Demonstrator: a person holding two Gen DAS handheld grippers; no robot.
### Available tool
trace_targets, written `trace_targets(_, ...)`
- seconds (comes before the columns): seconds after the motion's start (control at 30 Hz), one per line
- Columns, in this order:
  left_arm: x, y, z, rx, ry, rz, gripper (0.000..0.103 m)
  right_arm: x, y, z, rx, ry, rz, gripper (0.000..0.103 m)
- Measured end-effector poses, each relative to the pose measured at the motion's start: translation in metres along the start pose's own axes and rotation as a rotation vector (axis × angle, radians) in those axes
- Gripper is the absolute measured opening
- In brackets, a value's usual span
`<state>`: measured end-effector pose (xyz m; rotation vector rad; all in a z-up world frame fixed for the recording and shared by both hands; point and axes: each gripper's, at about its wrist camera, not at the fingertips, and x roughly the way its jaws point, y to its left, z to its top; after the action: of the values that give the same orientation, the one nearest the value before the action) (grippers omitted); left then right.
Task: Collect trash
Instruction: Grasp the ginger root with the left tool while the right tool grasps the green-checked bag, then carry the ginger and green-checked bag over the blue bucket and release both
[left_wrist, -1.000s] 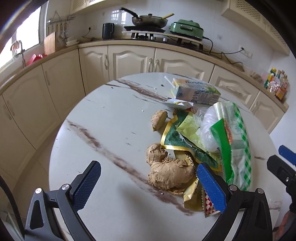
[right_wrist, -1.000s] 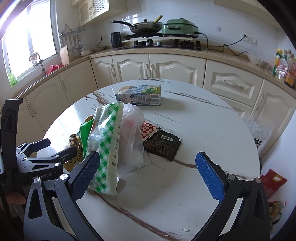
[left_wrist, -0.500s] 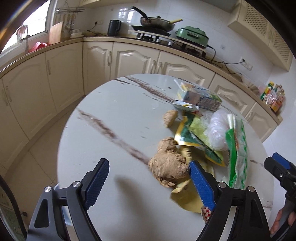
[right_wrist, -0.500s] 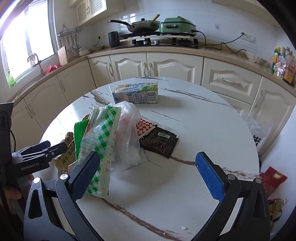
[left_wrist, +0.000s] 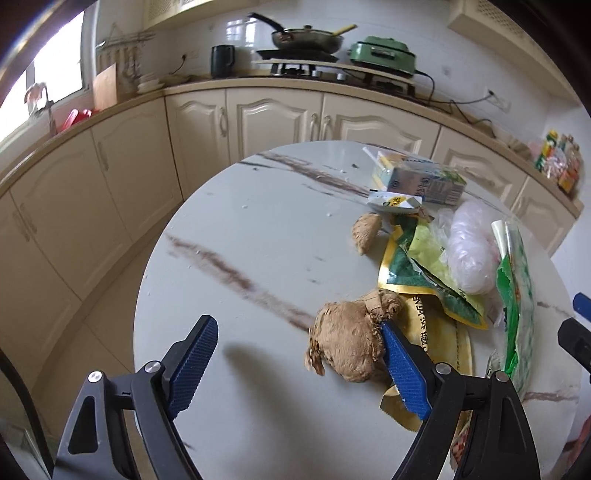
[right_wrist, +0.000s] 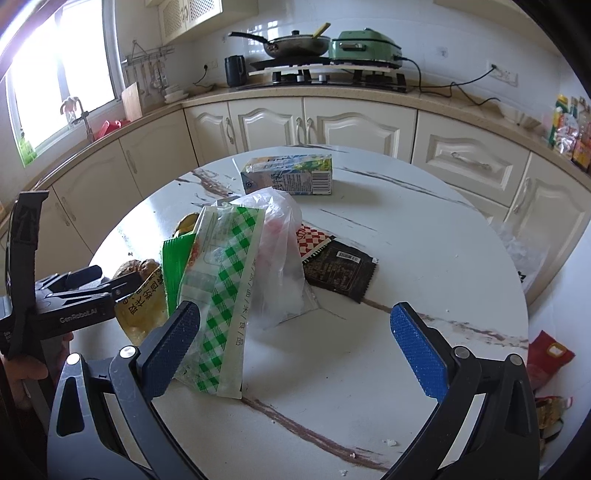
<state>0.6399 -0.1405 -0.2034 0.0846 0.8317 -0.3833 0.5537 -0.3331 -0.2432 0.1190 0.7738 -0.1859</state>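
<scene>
Left gripper (left_wrist: 299, 350) jaws are closing, still apart; the ginger root (left_wrist: 351, 339) is touched by the right-hand pad only. Right gripper (right_wrist: 295, 347) is held wide apart, nothing gripped. Wrappers, green-checked bag (right_wrist: 225, 295) and carton (right_wrist: 291, 175) are piled beside the ginger on the round table (left_wrist: 258, 240).

ginger (left_wrist: 347, 341): brown, knobbly, lying at pile's near edge | wrappers (left_wrist: 424, 266): green-yellow, crumpled, overlapping | checked bag (right_wrist: 225, 295): leaning upright | carton (right_wrist: 291, 179): on its side, apart
</scene>
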Motion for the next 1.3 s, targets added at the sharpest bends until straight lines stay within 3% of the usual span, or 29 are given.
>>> trace_targets(0.07, 0.006, -0.002, 0.002, 0.013, 0.0, -0.041, 0.068, 0.0, -0.001, 0.0, 0.003, -0.001, -0.004, 0.103)
trace_targets(0.13, 0.007, -0.005, 0.001, 0.018, 0.001, -0.09, 0.044, 0.001, -0.001, 0.0, 0.006, 0.001, -0.01, 0.103)
trace_targets(0.2, 0.006, -0.012, -0.003, 0.054, -0.008, -0.12, 0.031, 0.003, -0.001, 0.001, 0.01, 0.002, -0.011, 0.103)
trace_targets(0.3, 0.006, -0.014, -0.007, 0.08, -0.01, -0.095, 0.03, 0.004, 0.001, 0.0, 0.011, 0.005, -0.011, 0.103)
trace_targets(0.4, 0.001, -0.007, -0.012, 0.021, -0.021, -0.102, 0.03, 0.003, 0.007, 0.001, 0.004, 0.007, 0.003, 0.103)
trace_targets(0.77, -0.085, 0.009, -0.042, -0.011, -0.092, -0.083, 0.03, 0.028, 0.053, 0.0, -0.023, 0.039, 0.105, 0.102)
trace_targets(0.83, -0.096, 0.013, -0.046, -0.014, -0.094, -0.087, 0.03, 0.038, 0.056, 0.001, -0.012, 0.061, 0.097, 0.095)
trace_targets(0.9, -0.103, 0.015, -0.05, -0.016, -0.092, -0.093, 0.03, 0.044, 0.054, 0.001, 0.0, 0.076, 0.102, 0.068)
trace_targets(0.93, -0.107, 0.016, -0.052, -0.017, -0.092, -0.093, 0.03, 0.046, 0.053, 0.0, 0.003, 0.085, 0.102, 0.06)
trace_targets(1.3, -0.15, 0.027, -0.059, -0.04, -0.136, -0.139, 0.03, -0.009, 0.032, -0.005, 0.048, -0.026, 0.08, 0.059)
